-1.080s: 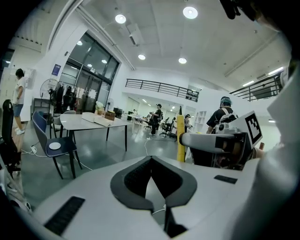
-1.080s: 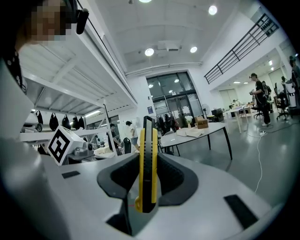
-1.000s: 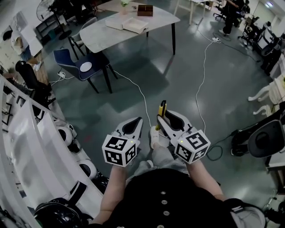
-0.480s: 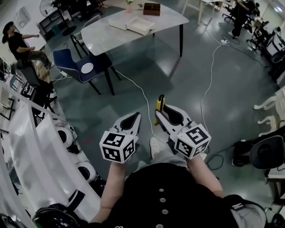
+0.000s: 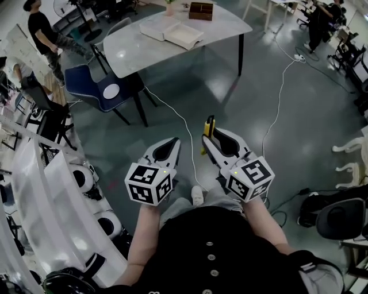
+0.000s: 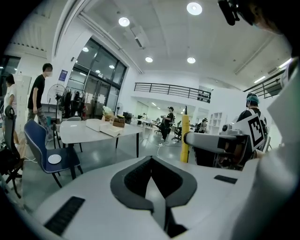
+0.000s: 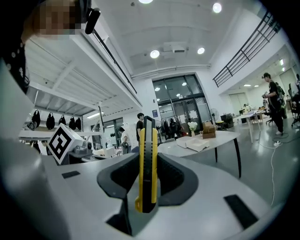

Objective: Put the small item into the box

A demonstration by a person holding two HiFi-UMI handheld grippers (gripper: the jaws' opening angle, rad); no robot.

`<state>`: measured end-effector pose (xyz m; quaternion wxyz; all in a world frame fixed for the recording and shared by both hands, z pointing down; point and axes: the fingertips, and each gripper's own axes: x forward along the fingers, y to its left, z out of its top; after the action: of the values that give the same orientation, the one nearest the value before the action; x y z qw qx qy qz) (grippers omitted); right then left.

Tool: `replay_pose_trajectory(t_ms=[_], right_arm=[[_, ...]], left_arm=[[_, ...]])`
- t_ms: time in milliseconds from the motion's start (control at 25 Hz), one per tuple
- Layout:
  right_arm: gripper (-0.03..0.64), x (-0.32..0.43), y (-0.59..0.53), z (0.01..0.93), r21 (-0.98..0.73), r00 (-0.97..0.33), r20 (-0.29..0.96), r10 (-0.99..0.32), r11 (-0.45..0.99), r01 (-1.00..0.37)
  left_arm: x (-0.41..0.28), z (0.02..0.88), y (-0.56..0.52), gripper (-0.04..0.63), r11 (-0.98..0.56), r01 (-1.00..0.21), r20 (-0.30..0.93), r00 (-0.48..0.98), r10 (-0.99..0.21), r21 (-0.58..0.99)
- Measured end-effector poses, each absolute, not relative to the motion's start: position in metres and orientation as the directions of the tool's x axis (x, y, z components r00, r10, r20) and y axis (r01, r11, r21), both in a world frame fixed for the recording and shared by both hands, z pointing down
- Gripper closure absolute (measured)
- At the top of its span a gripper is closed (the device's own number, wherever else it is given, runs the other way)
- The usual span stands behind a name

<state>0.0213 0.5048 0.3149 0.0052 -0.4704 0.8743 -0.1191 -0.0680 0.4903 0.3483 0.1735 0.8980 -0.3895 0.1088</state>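
Observation:
A yellow and black utility knife (image 5: 209,127) (image 7: 147,140) stands upright between the jaws of my right gripper (image 5: 208,141) (image 7: 147,157), which is shut on it. My left gripper (image 5: 171,143) (image 6: 151,161) is held beside it, shut, with nothing in it. In the left gripper view, the knife (image 6: 185,138) shows to the right. Both are held in front of the person's body, over the floor. An open white box (image 5: 173,33) (image 7: 195,145) (image 6: 106,128) lies on a grey table (image 5: 224,27) far ahead.
A small brown box (image 5: 200,10) sits at the table's far side. A blue chair (image 5: 100,87) with a white disc stands left of the table. White cables (image 5: 183,129) run across the floor. White shelving (image 5: 40,189) lines the left. People stand at upper left (image 5: 43,26).
Both grippers have been carried forward across the floor with the knife still held. The table has shifted right in the head view, and a standing person has come into view at upper left.

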Motion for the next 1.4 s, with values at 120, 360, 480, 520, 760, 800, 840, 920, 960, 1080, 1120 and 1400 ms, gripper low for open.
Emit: replay_pose_trajectory(t_ms=[120, 360, 480, 520, 760, 800, 840, 920, 960, 1080, 1120, 1400], right_arm=[[0.497, 0.030, 0.483, 0.322, -0.231, -0.557, 0.109, -0.823, 0.524, -0.820], [0.497, 0.046, 0.453, 0.332, -0.251, -0.537, 0.121, -0.835, 0.497, -0.830], [0.497, 0.053, 0.438, 0.335, -0.247, -0.522, 0.130, -0.843, 0.483, -0.840], [0.497, 0.055, 0.432, 0.337, -0.246, -0.518, 0.132, -0.845, 0.478, -0.843], [0.497, 0.058, 0.393, 0.340, -0.215, -0.505, 0.149, -0.850, 0.471, -0.856], [0.497, 0.058, 0.383, 0.341, -0.213, -0.505, 0.155, -0.849, 0.471, -0.856], [0.497, 0.058, 0.373, 0.343, -0.213, -0.505, 0.163, -0.848, 0.469, -0.857], [0.497, 0.059, 0.355, 0.348, -0.219, -0.501, 0.176, -0.848, 0.462, -0.859], [0.497, 0.059, 0.346, 0.349, -0.221, -0.499, 0.180, -0.848, 0.459, -0.860], [0.497, 0.056, 0.314, 0.351, -0.220, -0.500, 0.183, -0.847, 0.460, -0.860], [0.497, 0.055, 0.302, 0.350, -0.219, -0.501, 0.184, -0.846, 0.461, -0.860], [0.497, 0.051, 0.218, 0.342, -0.211, -0.488, 0.179, -0.854, 0.451, -0.867]], left_arm=[[-0.060, 0.353, 0.471, 0.578, -0.634, -0.737, 0.335, 0.673, -0.659, 0.234], [-0.046, 0.363, 0.439, 0.578, -0.644, -0.726, 0.359, 0.683, -0.636, 0.241], [-0.041, 0.365, 0.420, 0.578, -0.655, -0.719, 0.362, 0.689, -0.628, 0.232], [-0.040, 0.364, 0.413, 0.578, -0.658, -0.717, 0.357, 0.692, -0.628, 0.232], [-0.030, 0.365, 0.365, 0.578, -0.680, -0.690, 0.328, 0.720, -0.612, 0.246], [-0.028, 0.367, 0.355, 0.578, -0.682, -0.686, 0.330, 0.723, -0.606, 0.251], [-0.026, 0.368, 0.345, 0.578, -0.684, -0.682, 0.331, 0.727, -0.601, 0.257], [-0.023, 0.371, 0.328, 0.578, -0.691, -0.672, 0.329, 0.738, -0.590, 0.267], [-0.022, 0.372, 0.320, 0.578, -0.695, -0.666, 0.327, 0.742, -0.585, 0.271], [-0.020, 0.375, 0.288, 0.578, -0.702, -0.656, 0.327, 0.751, -0.573, 0.277], [-0.020, 0.376, 0.276, 0.578, -0.703, -0.654, 0.328, 0.754, -0.570, 0.280], [-0.015, 0.369, 0.193, 0.578, -0.733, -0.619, 0.320, 0.781, -0.536, 0.282]])
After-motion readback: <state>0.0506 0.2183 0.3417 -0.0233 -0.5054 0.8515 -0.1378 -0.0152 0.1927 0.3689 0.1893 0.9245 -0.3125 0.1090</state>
